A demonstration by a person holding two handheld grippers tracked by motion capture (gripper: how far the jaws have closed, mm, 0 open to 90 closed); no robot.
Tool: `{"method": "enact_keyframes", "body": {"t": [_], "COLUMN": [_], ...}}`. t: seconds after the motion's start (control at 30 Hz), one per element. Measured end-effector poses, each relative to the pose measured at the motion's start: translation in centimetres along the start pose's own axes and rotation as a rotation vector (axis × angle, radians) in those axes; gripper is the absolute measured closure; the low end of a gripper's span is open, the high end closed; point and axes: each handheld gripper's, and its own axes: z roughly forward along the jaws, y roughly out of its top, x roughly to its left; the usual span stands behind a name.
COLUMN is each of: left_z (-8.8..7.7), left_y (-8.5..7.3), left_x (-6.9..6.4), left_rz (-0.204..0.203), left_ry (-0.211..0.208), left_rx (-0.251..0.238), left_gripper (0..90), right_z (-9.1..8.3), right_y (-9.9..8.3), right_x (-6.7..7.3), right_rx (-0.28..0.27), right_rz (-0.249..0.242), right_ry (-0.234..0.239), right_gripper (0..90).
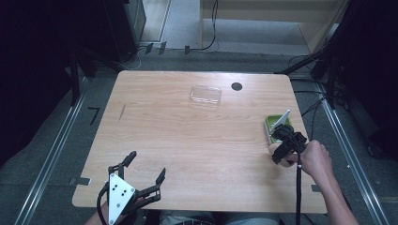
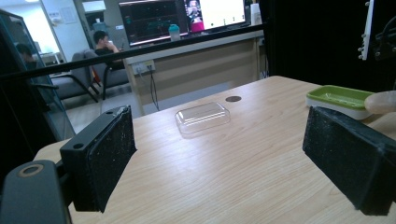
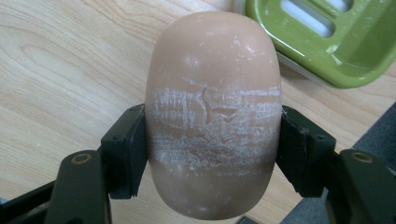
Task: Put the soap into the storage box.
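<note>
My right claw (image 3: 212, 154) pinches the slick soap bar (image 3: 212, 112) beside the green dish (image 3: 327, 37); squeezing harder could squirt it out.

Clear lid (image 1: 205, 95) beside dark table hole (image 1: 237, 86)

Clamped between two black jaws of the right gripper (image 3: 212, 154): a scuffed beige soap bar (image 3: 212, 112), above wooden table (image 3: 70, 70), near green soap dish (image 3: 327, 37).
</note>
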Motion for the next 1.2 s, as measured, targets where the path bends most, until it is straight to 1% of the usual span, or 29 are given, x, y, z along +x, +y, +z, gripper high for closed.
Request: {"method": "enact_keyframes", "body": {"t": [0.1, 0.43, 0.53, 0.67, 0.8, 0.83, 0.97, 1.03, 1.2], "left_z": [0.0, 0.0, 0.0, 0.0, 0.0, 0.0, 0.0, 0.0, 0.0], "left_y": [0.0, 0.0, 0.0, 0.0, 0.0, 0.0, 0.0, 0.0, 0.0], "left_x": [0.0, 0.0, 0.0, 0.0, 0.0, 0.0, 0.0, 0.0, 0.0], "left_rz": [0.0, 0.001, 0.0, 0.001, 0.002, 0.002, 0.001, 0.004, 0.004], "left_ry": [0.001, 0.0, 0.0, 0.0, 0.0, 0.0, 0.0, 0.0, -0.002], "left_rx": [0.0, -0.001, -0.001, 0.001, 0.001, 0.001, 0.0, 0.002, 0.001], "left_gripper": [9.9, 9.9, 9.9, 9.9, 9.9, 9.9, 9.9, 9.9, 9.9], "right_z": [-0.1, -0.4, -0.5, -0.6, -0.7, -0.8, -0.8, -0.8, -1.0], "right_y": [0.0, 0.1, 0.1, 0.3, 0.3, 0.3, 0.5, 0.5, 0.9], "right_x": [-0.3, -1.1, -1.5, -2.0, -2.5, -2.5, -2.9, -3.0, -3.4], "right_rx": [-0.001, -0.002, -0.009, -0.005, -0.012, -0.009, -0.017, -0.011, -0.018], "right_rz": [0.0, 0.027, 0.028, 0.048, 0.052, 0.065, 0.065, 0.073, 0.079], "right_ry": [-0.004, -0.006, -0.006, -0.004, -0.007, -0.004, -0.008, -0.004, -0.003], "right_gripper": [33.4, 33.4, 33.4, 33.4, 33.5, 33.4, 33.4, 33.5, 33.4]}}
